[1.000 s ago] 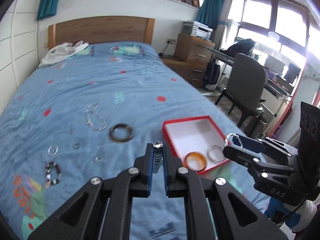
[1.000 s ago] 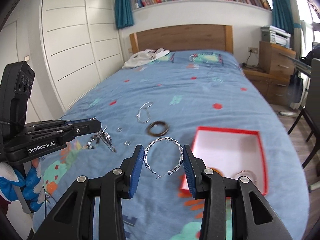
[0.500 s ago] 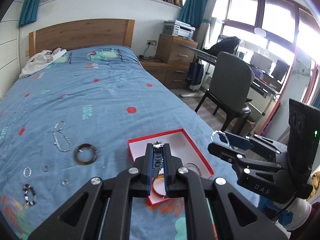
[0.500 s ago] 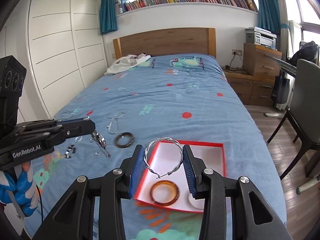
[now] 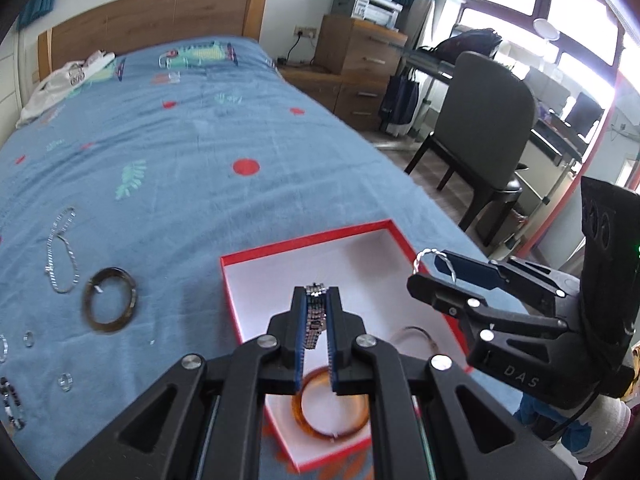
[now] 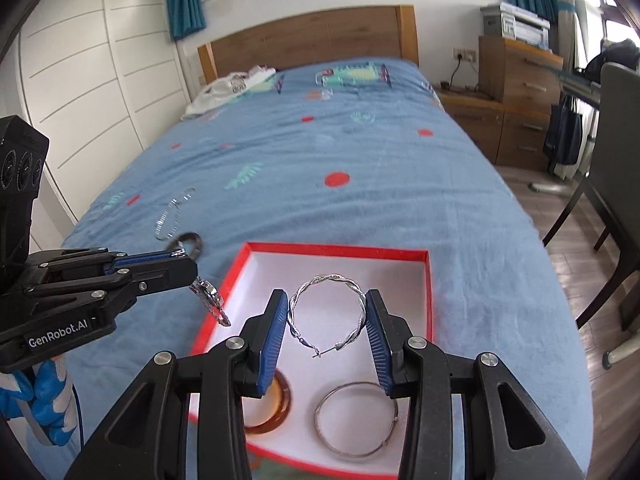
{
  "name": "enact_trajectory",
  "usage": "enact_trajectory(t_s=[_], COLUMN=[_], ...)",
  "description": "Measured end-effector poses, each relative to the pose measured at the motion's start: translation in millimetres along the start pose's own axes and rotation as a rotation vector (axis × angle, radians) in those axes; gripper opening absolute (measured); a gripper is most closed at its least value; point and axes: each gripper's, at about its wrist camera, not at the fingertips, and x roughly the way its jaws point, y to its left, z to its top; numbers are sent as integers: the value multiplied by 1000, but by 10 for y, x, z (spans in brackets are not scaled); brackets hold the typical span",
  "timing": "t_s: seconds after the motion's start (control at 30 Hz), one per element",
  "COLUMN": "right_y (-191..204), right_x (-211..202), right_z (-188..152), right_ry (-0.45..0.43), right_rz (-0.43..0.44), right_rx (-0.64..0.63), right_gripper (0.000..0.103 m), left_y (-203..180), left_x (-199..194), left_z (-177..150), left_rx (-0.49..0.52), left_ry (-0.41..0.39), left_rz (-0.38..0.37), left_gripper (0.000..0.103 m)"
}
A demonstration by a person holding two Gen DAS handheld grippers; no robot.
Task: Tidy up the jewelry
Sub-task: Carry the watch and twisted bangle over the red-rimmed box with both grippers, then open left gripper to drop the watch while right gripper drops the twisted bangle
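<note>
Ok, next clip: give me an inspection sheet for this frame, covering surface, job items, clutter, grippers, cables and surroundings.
Surface: blue bedspread.
Job's things: red box holds amber bangle and thin silver bangle; dark bangle, silver chain and small rings lie on the bed.
Clutter: white garment near headboard.
Grippers: left gripper shut on metal link bracelet; right gripper shut on twisted silver hoop.
Cables: plug lead at wall socket.
Surroundings: drawers, chair.

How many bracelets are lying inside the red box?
2. An amber bangle lies at the near left of the red box, and a thin silver bangle beside it on the right. The grippers may hide others.
</note>
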Motion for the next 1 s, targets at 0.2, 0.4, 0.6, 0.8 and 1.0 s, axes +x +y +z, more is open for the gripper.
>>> enact_trajectory(t_s=[0.2,0.4,0.6,0.8,1.0], right_y=[-127,-213,-236,-183,-169], right_x=[459,805,1014,1136,1177], right_z=[28,79,37,-64,-90], right_ry=[88,180,250,312,330], right_rz=[10,33,34,36,25], right_rx=[-1,-71,-139,-221,-257], right_gripper=[40,40,40,40,44], left_y=[98,199,262,405,389], left_x=[458,785,1033,1135,1130], left_z=[64,62,-25,-101,-110], left_rx=[-12,-22,-26,-84,-68], left_ry=[47,94,149,166,163], left_rz=[6,14,26,17,21], left_gripper=[8,8,8,11,11])
